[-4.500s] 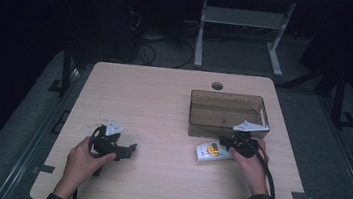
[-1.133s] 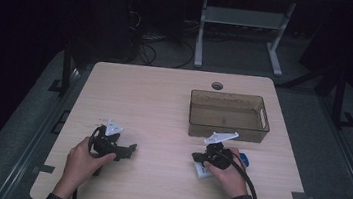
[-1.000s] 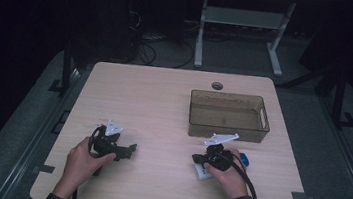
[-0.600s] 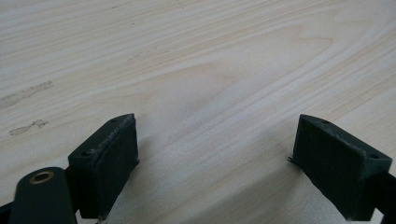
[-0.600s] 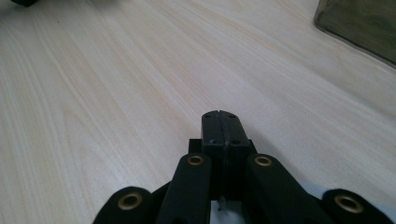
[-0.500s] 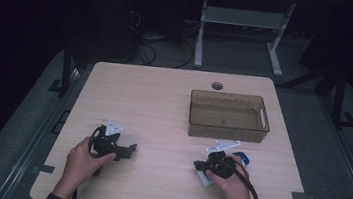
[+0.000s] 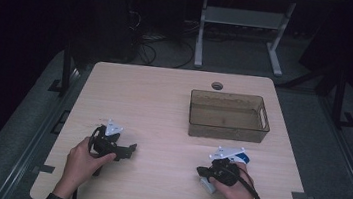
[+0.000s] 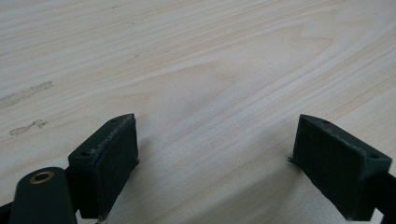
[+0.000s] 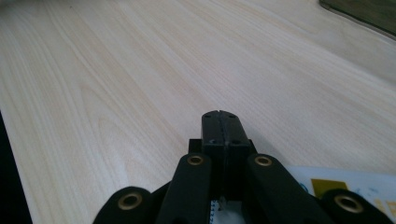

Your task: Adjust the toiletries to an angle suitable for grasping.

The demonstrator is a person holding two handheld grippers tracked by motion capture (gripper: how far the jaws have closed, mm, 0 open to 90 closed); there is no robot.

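My left gripper (image 7: 130, 149) rests low on the wooden table (image 7: 164, 103) at the front left, held in a hand. In the left gripper view its jaws (image 8: 215, 158) stand wide open with only bare wood between them. My right gripper (image 7: 200, 171) is at the front right, pointing left, its hand wrapped around it. Its jaws (image 9: 220, 122) are pressed together with nothing showing between the tips. A white packet with blue and yellow print (image 9: 345, 186) lies flat under the right gripper, and its white corner (image 7: 205, 186) shows below the hand.
A translucent brown bin (image 7: 226, 130) stands at the back right of the table, and its corner (image 9: 369, 11) shows beyond the right gripper. A round cable hole (image 7: 217, 85) sits near the far edge. The floor beyond the table is dark, with a white stand.
The right hand and its shut gripper have drifted from beside the bin toward the front edge, and the packet under it sits nearer the front too. The left gripper has stayed put.
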